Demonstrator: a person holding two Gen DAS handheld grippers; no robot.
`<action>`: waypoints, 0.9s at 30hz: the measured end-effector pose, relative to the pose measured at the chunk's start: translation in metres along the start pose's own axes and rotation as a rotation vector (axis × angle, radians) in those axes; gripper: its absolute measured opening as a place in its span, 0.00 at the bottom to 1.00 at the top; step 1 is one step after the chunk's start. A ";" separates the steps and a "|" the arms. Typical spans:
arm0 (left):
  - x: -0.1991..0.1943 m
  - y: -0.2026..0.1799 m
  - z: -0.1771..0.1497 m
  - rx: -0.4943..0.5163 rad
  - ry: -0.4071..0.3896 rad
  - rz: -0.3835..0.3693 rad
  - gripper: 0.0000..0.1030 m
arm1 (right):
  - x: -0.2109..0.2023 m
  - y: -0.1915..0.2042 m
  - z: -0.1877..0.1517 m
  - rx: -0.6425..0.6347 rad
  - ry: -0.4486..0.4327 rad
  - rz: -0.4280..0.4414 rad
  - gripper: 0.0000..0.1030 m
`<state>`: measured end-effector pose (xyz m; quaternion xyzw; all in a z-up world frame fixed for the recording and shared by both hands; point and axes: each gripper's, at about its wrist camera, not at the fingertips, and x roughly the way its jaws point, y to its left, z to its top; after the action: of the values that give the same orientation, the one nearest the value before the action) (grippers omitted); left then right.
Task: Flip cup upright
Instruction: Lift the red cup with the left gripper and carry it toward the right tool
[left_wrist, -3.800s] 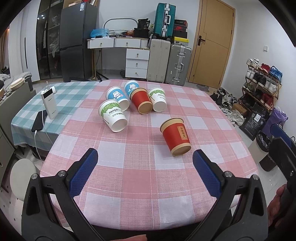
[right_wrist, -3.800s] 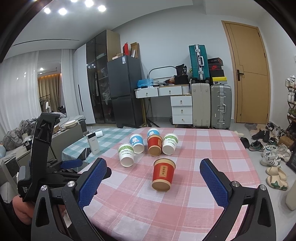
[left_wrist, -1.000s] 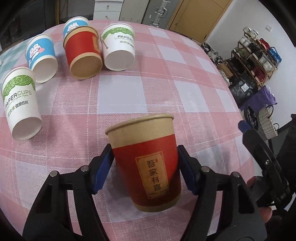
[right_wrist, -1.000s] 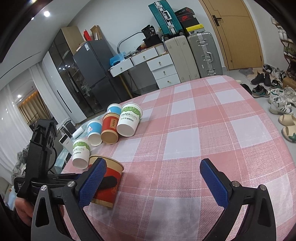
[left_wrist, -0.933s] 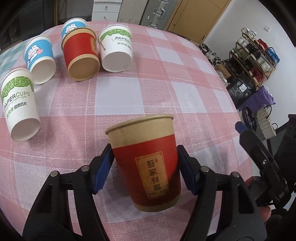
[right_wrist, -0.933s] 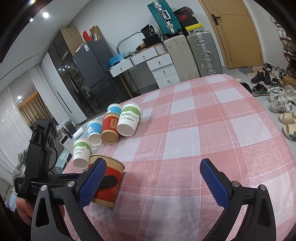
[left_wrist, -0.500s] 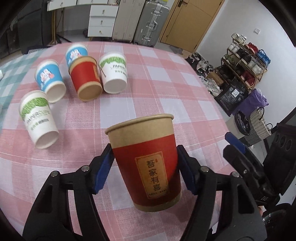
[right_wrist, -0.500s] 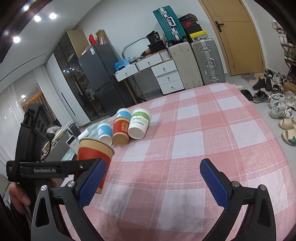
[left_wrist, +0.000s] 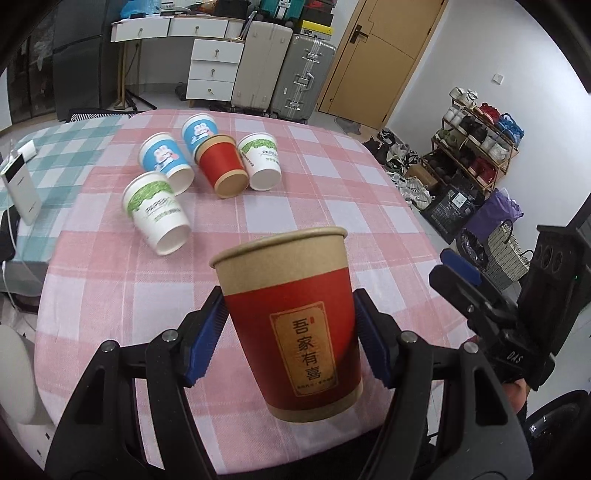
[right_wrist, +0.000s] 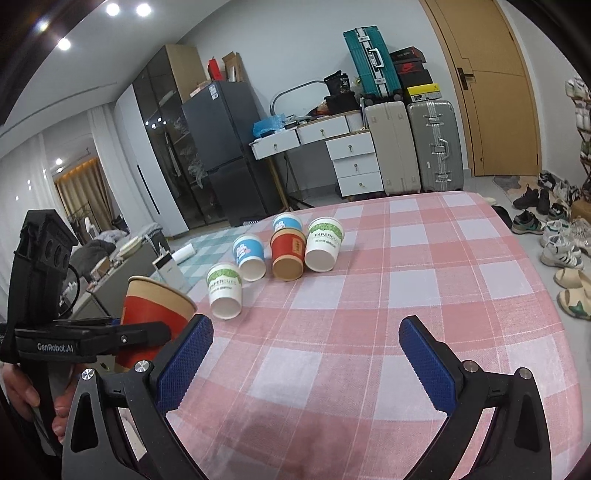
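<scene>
Left tongs clamp the red cup, mouth up, above the table.

The left gripper (left_wrist: 290, 334) pinches the red paper cup (left_wrist: 295, 325) between its blue pads (left_wrist: 207, 339), rim uppermost and leaning slightly, clear of the pink checked tablecloth (left_wrist: 332, 192). The right gripper (right_wrist: 303, 363) is spread wide with nothing between its jaws, just beside the cup. Farther ahead, five cups (left_wrist: 162, 210) lie on their sides.
</scene>
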<state>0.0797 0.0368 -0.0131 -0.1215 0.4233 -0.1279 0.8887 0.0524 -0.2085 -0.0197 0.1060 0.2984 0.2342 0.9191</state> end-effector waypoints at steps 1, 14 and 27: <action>-0.004 0.002 -0.006 0.003 0.005 0.001 0.64 | -0.002 0.005 -0.002 -0.006 0.008 -0.007 1.00; 0.029 0.031 -0.083 -0.035 0.176 0.062 0.64 | -0.004 0.040 -0.028 -0.046 0.104 -0.001 1.00; 0.055 0.032 -0.085 -0.026 0.202 0.075 0.64 | 0.000 0.047 -0.034 -0.068 0.122 0.020 1.00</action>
<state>0.0508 0.0395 -0.1152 -0.1036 0.5164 -0.1008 0.8441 0.0151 -0.1660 -0.0312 0.0633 0.3446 0.2592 0.9000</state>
